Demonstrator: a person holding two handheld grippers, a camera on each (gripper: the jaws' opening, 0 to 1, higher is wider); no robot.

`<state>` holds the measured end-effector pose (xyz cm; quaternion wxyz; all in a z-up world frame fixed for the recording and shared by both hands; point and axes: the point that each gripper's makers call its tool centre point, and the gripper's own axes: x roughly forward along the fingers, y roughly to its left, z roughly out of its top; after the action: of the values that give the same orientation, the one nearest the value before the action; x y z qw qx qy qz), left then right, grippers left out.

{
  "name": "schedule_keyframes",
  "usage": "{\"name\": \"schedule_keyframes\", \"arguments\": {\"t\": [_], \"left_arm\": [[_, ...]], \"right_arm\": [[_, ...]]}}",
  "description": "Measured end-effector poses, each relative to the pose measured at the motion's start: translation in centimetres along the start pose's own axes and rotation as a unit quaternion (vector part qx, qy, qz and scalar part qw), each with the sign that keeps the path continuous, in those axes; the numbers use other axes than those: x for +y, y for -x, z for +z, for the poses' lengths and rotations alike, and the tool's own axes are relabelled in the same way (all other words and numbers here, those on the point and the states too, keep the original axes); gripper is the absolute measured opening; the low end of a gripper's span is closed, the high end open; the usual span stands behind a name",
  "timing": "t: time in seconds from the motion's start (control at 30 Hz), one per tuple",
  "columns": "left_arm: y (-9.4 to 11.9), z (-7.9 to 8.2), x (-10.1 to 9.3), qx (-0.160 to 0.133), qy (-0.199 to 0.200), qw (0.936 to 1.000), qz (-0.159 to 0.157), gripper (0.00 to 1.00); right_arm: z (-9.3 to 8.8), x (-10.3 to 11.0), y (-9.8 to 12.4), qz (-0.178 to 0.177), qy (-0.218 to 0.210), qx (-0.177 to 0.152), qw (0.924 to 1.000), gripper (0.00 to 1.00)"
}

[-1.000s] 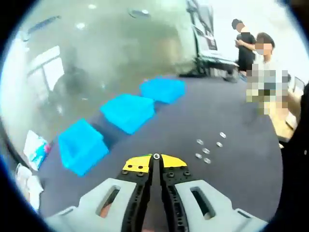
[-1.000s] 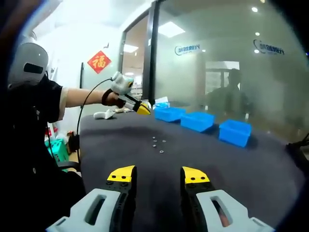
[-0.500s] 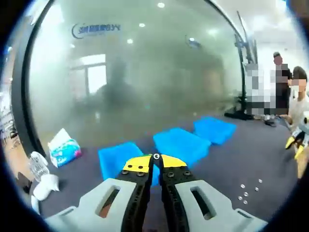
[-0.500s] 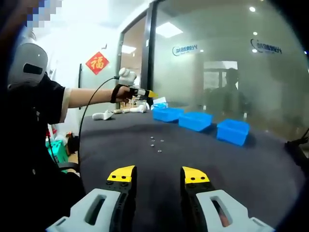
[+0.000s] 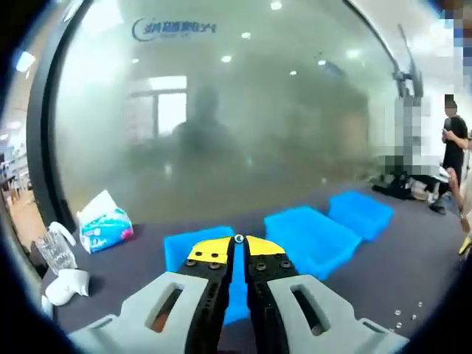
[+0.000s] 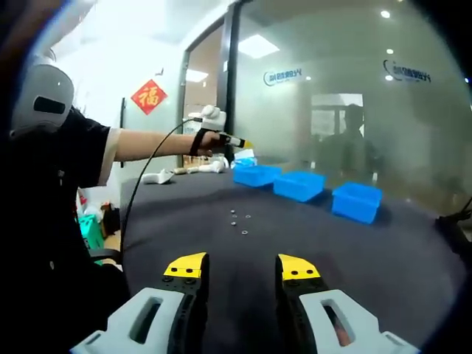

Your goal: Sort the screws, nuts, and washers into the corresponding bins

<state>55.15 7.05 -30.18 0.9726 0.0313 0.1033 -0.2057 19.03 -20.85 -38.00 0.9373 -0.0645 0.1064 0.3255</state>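
While the left tool [image 5: 238, 240] hangs above the three blue bins [image 5: 313, 236] with its jaws pressed together — something tiny may sit at the tips — the right tool [image 6: 240, 267] gapes wide over the dark surface [image 6: 369, 251]. Small hardware pieces [image 6: 239, 220] lie loose mid-surface, well apart from the bins.

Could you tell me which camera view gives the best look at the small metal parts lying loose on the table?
The right gripper view: the small metal parts lie as a cluster in open sight mid-table, ahead of the open right gripper. The left gripper view catches just a few specks at its lower right edge, too small to tell apart.
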Motion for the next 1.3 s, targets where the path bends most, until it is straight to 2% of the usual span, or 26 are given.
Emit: {"name": "schedule_keyframes", "arguments": {"t": [0.23, 0.5, 0.53, 0.63, 0.73, 0.9, 1.0, 1.17, 1.3], "left_arm": [[-2.3, -1.3, 1.9, 0.035, -0.002, 0.9993, 0.015, 0.05], [-3.4, -2.7, 1.6, 0.057, -0.005, 0.9983, 0.008, 0.06], [-3.4, -2.8, 1.7, 0.059, -0.009, 0.9981, 0.011, 0.09], [-3.4, -2.5, 2.0, 0.051, -0.011, 0.9985, 0.017, 0.26], [-3.3, -2.6, 2.1, 0.053, -0.013, 0.9984, 0.017, 0.28], [-2.5, -2.4, 2.2, 0.045, 0.005, 0.9988, 0.015, 0.36], [-2.0, -2.6, 1.8, 0.045, 0.001, 0.9989, 0.009, 0.37], [0.1, -2.4, -0.4, 0.032, 0.001, 0.999, -0.031, 0.36], [2.7, -2.3, -2.2, 0.017, 0.004, 0.9982, -0.058, 0.37]], "right_arm": [[0.2, 0.0, 0.3, -0.004, 0.003, 0.003, 1.0, 0.32], [0.3, 0.1, 0.5, -0.007, 0.004, 0.003, 1.0, 0.32], [0.3, 0.1, 0.5, -0.007, 0.004, 0.003, 1.0, 0.32], [0.3, 0.1, 0.5, -0.007, 0.004, 0.003, 1.0, 0.32], [0.4, 0.2, 0.5, -0.006, 0.002, -0.001, 1.0, 0.32], [0.4, 0.1, 0.5, -0.006, 0.003, -0.001, 1.0, 0.32], [0.5, 0.1, 0.4, -0.005, 0.004, -0.002, 1.0, 0.32], [0.6, 0.1, 0.3, -0.003, 0.006, -0.004, 1.0, 0.32], [0.7, 0.0, 0.3, -0.003, 0.006, -0.006, 1.0, 0.32]]}}
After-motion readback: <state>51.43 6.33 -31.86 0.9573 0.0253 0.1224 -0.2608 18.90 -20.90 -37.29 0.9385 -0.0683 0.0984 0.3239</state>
